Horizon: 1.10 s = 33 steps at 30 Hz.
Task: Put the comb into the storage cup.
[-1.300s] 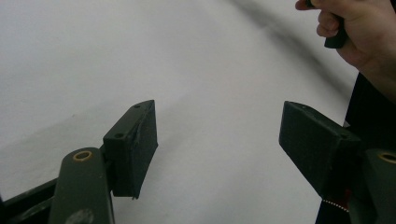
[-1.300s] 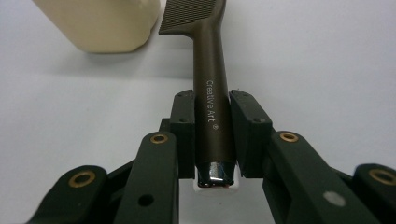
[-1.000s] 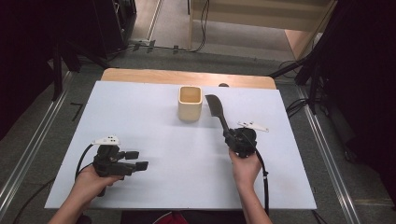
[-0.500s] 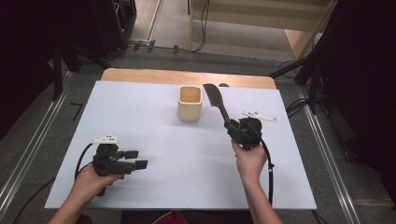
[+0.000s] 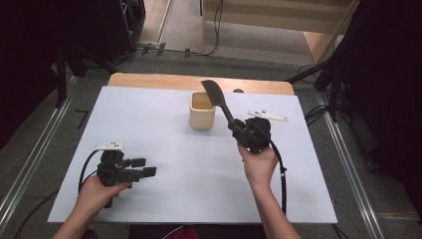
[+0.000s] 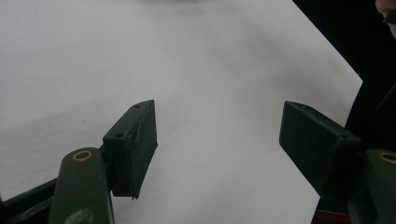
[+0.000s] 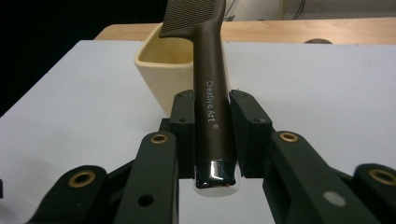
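Since the earlier frames, the right gripper (image 5: 238,130) has been raised and carried toward the cup (image 5: 202,110), so that the comb's toothed head, seen before beside the cup, is now seen over the cup's right rim in the high view. No shift is seen in the left gripper (image 5: 144,167).

Between the right fingers (image 7: 186,122) the comb (image 7: 213,100) is pinched by its dark handle, the pads being pressed against both sides of it. A shiny metal cap at the handle's end is seen nearest the camera in the right gripper view, and white lettering runs along the handle. From the fingers the comb is angled up and away toward the cup, with its fine-toothed head at the far end, held clear of the bench (image 5: 164,194). The cup, cream-coloured and square-sided, stands upright near the bench's far edge, just behind and to the left of the comb in that view. Whether the head touches the cup cannot be told.

The left fingers (image 6: 135,140) are spread wide, with nothing between them; bare white bench is seen below them. That gripper is held low over the near left part of the bench, well apart from the cup and comb, and is pointed to the right.
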Each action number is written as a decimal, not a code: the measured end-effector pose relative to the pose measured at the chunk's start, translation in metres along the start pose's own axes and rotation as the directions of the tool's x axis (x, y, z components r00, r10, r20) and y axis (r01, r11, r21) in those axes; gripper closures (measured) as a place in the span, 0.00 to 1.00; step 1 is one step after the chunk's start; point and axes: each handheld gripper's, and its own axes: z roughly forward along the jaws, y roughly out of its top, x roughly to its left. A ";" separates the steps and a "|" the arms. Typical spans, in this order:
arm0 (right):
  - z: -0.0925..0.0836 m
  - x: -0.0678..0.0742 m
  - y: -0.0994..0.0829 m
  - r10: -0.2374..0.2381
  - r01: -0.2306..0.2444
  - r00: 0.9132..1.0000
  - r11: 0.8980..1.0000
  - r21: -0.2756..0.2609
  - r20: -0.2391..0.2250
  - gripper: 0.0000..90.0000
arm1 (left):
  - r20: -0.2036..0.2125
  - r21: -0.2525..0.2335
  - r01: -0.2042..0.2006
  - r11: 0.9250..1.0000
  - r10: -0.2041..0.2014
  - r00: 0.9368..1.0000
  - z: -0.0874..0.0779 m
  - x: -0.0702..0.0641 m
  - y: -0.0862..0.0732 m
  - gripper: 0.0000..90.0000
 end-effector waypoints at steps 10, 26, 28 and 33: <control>0.016 0.035 0.003 -0.050 0.050 0.996 0.999 0.003 -0.076 0.78 | -0.012 -0.028 0.038 0.999 -0.038 0.999 -0.004 -0.002 0.005 0.32; 0.041 0.070 -0.014 -0.088 0.090 0.982 0.996 0.009 -0.165 0.78 | -0.067 -0.081 0.065 0.995 -0.070 0.995 -0.004 -0.004 0.026 0.31; 0.041 0.071 -0.016 -0.089 0.092 0.982 0.996 0.007 -0.168 0.78 | -0.094 -0.073 0.050 0.996 -0.057 0.994 -0.002 -0.005 0.030 0.31; 0.043 0.073 -0.025 -0.095 0.093 0.980 0.995 -0.024 -0.173 0.78 | -0.096 -0.088 0.048 0.995 -0.056 0.994 -0.002 -0.007 0.038 0.30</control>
